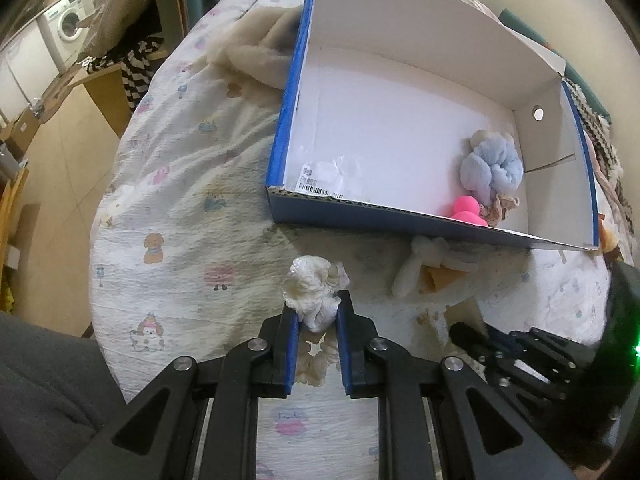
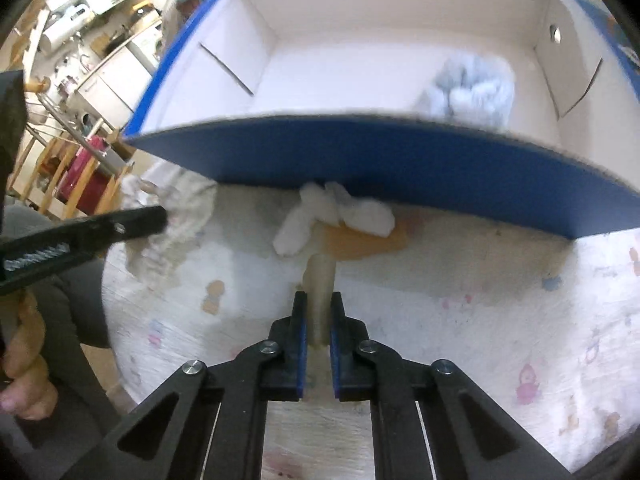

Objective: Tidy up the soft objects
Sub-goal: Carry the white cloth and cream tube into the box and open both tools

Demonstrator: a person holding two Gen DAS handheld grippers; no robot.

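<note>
- The left gripper [image 1: 318,312] is squeezed onto a cream scrunchie [image 1: 316,290]. The jaws are almost closed, with the soft ruffles bunched between the blue pads. It is held just in front of the box, above the quilt.
- The right gripper [image 2: 319,312] is pinched tight on a thin cream strip [image 2: 320,280]. The strip belongs to a fluffy white and orange soft thing [image 2: 340,220]. No gap shows between the pads and the strip.
- That fluffy thing lies on the quilt [image 1: 180,184], touching the near blue wall of the box. It is to the right of the scrunchie in the left view [image 1: 424,268].
- The box [image 1: 280,128] is blue outside and white inside. It sits open on the quilt, just past both grippers.
- Inside the box, in the near right corner, sits a fuzzy light blue scrunchie [image 1: 492,172].
- Next to it, against the near wall of the box, are a bright pink round thing [image 1: 466,210] and a small beige ruffled piece [image 1: 500,208].
- A cream fluffy cloth [image 1: 256,60] lies on the quilt by the far left side of the box.
- A person's hand [image 2: 24,364] shows at the left edge of the right view, well away from the box.
</note>
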